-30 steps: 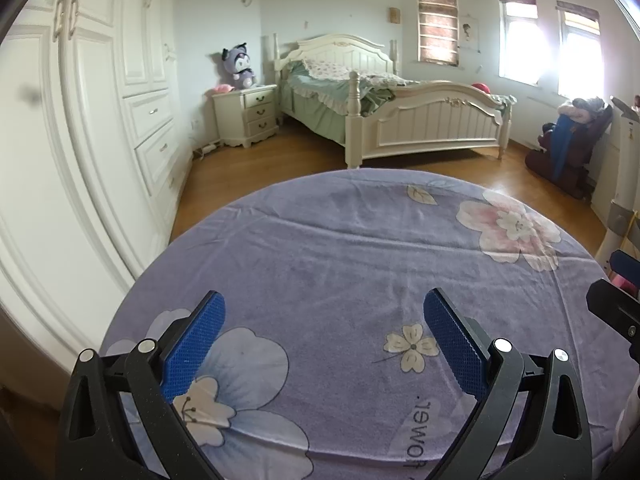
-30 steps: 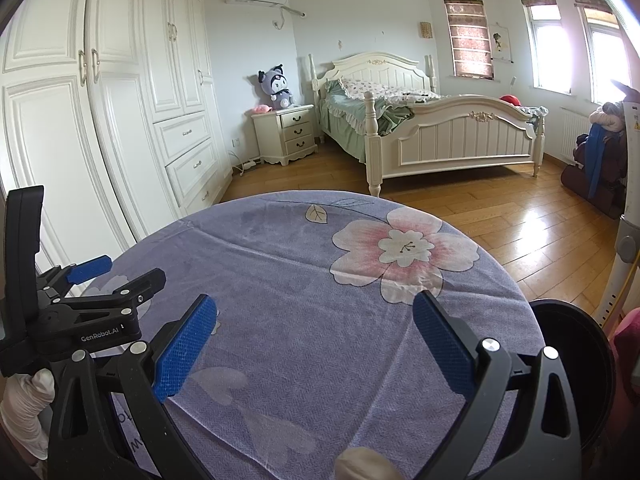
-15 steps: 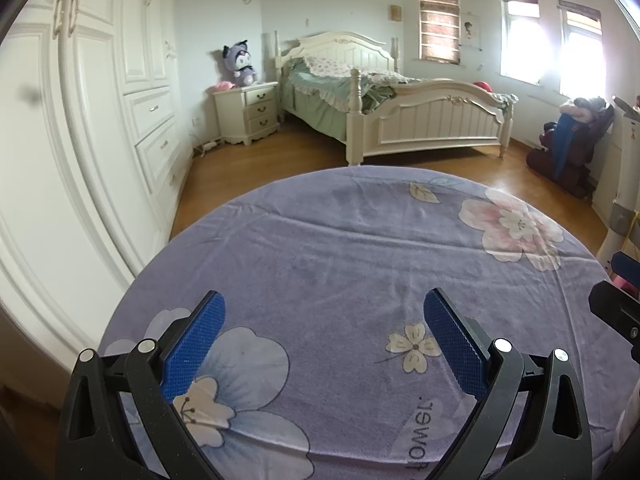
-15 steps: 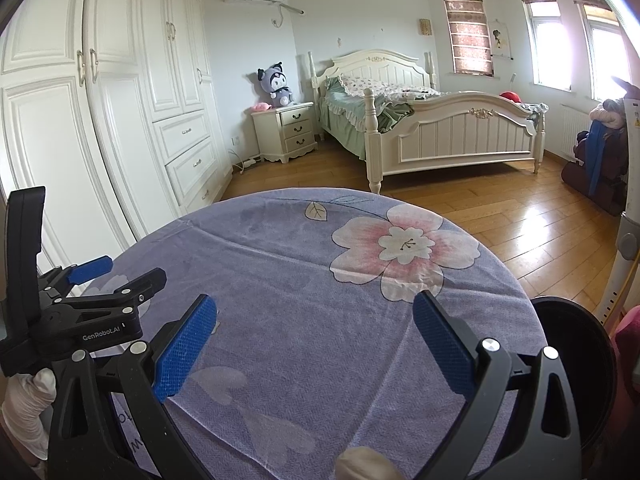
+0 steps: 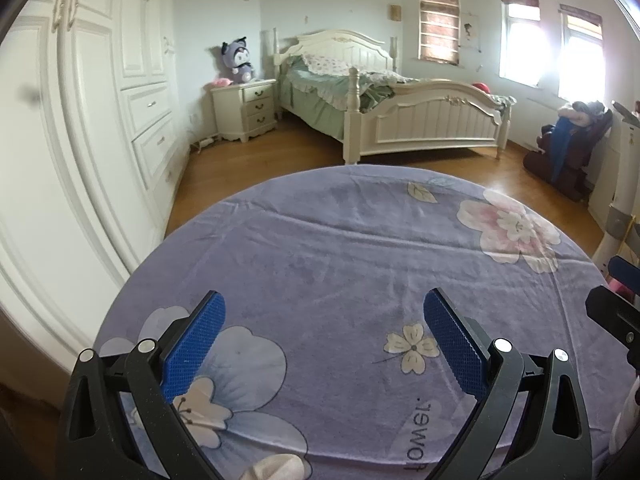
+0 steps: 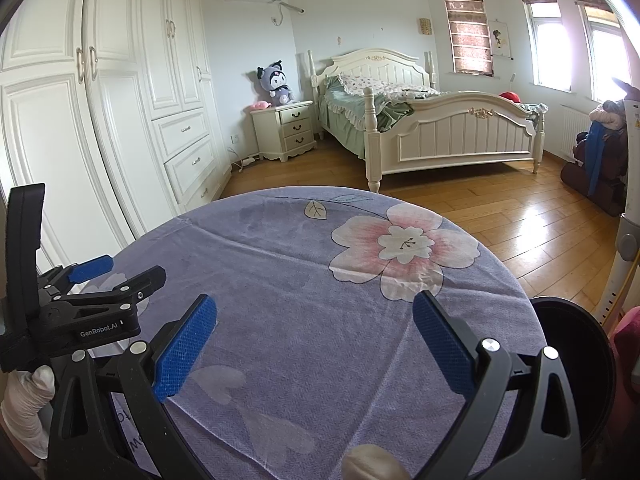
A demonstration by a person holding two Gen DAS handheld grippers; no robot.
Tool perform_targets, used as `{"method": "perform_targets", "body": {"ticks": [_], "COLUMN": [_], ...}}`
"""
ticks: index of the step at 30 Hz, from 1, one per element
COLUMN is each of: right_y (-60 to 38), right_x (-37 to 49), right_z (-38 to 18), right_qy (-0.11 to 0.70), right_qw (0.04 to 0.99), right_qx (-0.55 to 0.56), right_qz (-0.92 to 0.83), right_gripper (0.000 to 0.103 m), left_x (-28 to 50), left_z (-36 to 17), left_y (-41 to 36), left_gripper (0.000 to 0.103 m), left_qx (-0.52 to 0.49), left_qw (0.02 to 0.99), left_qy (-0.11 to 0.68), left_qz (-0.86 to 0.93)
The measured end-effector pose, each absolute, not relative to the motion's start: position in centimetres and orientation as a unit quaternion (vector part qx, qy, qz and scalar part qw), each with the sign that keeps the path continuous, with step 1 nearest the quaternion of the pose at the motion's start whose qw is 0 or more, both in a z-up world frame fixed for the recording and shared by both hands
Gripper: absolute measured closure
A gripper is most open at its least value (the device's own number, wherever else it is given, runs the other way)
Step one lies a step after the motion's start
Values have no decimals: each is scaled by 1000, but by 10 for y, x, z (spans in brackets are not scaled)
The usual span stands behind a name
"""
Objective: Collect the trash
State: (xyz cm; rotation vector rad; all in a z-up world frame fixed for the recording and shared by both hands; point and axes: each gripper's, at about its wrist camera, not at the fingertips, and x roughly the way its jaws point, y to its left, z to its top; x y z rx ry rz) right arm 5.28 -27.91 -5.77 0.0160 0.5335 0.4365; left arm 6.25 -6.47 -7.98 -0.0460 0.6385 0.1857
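Observation:
A round table under a purple flowered cloth (image 5: 352, 264) fills the foreground of both views (image 6: 304, 280). I see no trash on the cloth. My left gripper (image 5: 324, 308) is open and empty, low over the near side of the table; it also shows at the left of the right wrist view (image 6: 116, 272). My right gripper (image 6: 316, 312) is open and empty over the table's right part. A black round bin (image 6: 576, 360) stands beside the table's right edge. A pale rounded shape (image 6: 372, 466) sits at the bottom edge; I cannot tell what it is.
A white wardrobe (image 6: 100, 128) runs along the left wall, close to the table. A white bed (image 6: 432, 128) and a nightstand (image 6: 286, 128) stand at the back over a wooden floor (image 6: 520, 216). A dark chair with clothes (image 5: 568, 148) is at the right.
Both views have shifted very slightly; the table edge sits a touch higher in the frames. Both grippers stay open and empty.

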Motion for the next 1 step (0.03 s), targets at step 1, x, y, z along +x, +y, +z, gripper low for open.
{"method": "perform_targets", "body": {"ticks": [1], "right_y": [-279], "right_x": [53], "right_z": [-58], "right_qy": [261], "right_qw": [941], "right_qx": [9], "right_qz": [213], "right_gripper": [6], "left_x": [63], "left_z": [-80], "left_y": [-65], "left_gripper": [5], "left_qx": [-22], "left_qw": [945], "left_qy": [313], "left_qz": [91]}}
